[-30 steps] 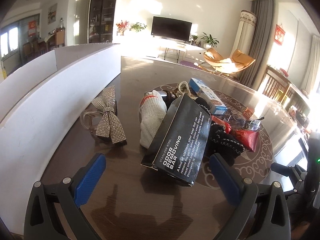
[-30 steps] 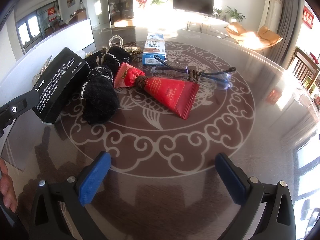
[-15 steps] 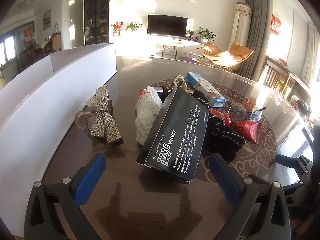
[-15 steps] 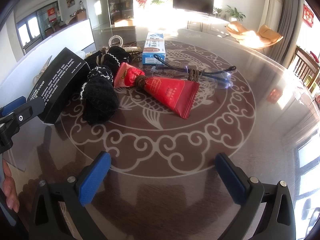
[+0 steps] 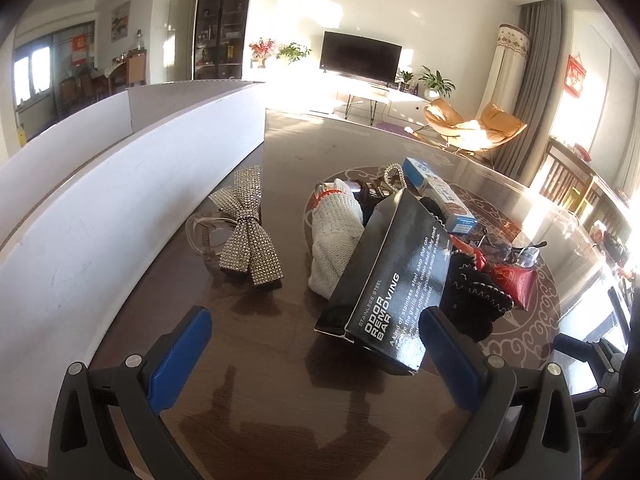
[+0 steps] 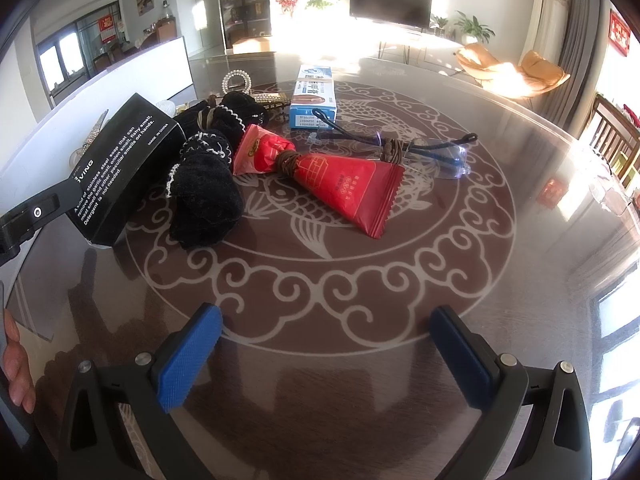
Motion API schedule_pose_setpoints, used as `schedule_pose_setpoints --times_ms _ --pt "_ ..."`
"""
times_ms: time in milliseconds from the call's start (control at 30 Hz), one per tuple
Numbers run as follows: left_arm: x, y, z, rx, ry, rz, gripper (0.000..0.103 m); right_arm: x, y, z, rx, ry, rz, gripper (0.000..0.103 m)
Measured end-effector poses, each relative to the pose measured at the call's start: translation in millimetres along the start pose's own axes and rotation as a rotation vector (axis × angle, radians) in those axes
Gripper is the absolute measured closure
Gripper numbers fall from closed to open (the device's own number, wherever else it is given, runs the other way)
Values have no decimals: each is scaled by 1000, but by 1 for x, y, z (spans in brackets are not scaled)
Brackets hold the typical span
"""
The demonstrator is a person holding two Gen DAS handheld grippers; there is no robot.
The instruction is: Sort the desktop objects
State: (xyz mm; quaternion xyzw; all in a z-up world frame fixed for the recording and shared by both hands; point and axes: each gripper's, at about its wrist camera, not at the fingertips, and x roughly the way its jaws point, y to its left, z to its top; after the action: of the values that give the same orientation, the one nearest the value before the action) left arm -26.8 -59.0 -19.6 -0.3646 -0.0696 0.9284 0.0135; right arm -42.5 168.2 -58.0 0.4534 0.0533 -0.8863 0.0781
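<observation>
The left tool (image 5: 316,354) gapes wide, empty, its right finger (image 5: 452,364) beside the tilted black box (image 5: 388,276); the right tool (image 6: 320,358) likewise gapes empty over the worktop (image 6: 360,292). The red packet (image 6: 344,188) lies beyond it.

Dark glossy bench (image 6: 460,272) w/ koi-and-cloud inlay. On it: black soap-bar box (image 5: 394,276), black knit gloves (image 6: 208,196), red sachet (image 6: 340,184), blue carton (image 6: 314,98), safety glasses (image 6: 432,152), rhinestone bow (image 5: 248,228), white glove (image 5: 334,236).

Black cardboard box (image 5: 390,280), white lettering; silver rhinestone bow (image 5: 249,226); red foil packet (image 6: 344,186); brown glass tabletop (image 6: 320,272), pale scroll pattern.
</observation>
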Motion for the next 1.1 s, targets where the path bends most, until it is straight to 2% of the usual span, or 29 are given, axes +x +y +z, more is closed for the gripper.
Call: schedule_pose_setpoints --times_ms 167,300,433,500,567,633,700,800,833,867,967,1100 --pt "-2 6 -3 -25 -5 -24 0 -2 5 0 -18 -16 51 0" --pt "-6 8 -2 -43 -22 -52 0 -11 3 5 -40 -68 167 0" --pt "-5 10 -3 -53 -18 -53 0 -7 15 37 -95 -61 265 0" --pt "-4 9 -3 -51 -15 -49 0 6 26 55 -128 -21 307 0" --pt "-5 12 -2 -47 -20 -44 0 23 38 70 -177 23 311 14" --pt "-7 15 -2 -49 -27 -43 0 37 47 80 -221 62 308 23" --pt "-7 16 -1 -56 -31 -45 0 48 55 85 -249 87 309 26" --pt "-5 17 -1 -65 -25 -47 0 51 68 89 -308 73 287 33" --pt "-4 18 -1 -65 -22 -47 0 50 72 91 -322 66 282 46" --pt "-3 17 0 -63 -20 -48 0 49 75 92 -333 59 280 65" --pt "-5 17 -1 -52 -26 -50 0 44 81 91 -335 55 301 66" --pt "-7 12 -1 -44 -37 -77 0 30 76 73 -335 52 326 66"
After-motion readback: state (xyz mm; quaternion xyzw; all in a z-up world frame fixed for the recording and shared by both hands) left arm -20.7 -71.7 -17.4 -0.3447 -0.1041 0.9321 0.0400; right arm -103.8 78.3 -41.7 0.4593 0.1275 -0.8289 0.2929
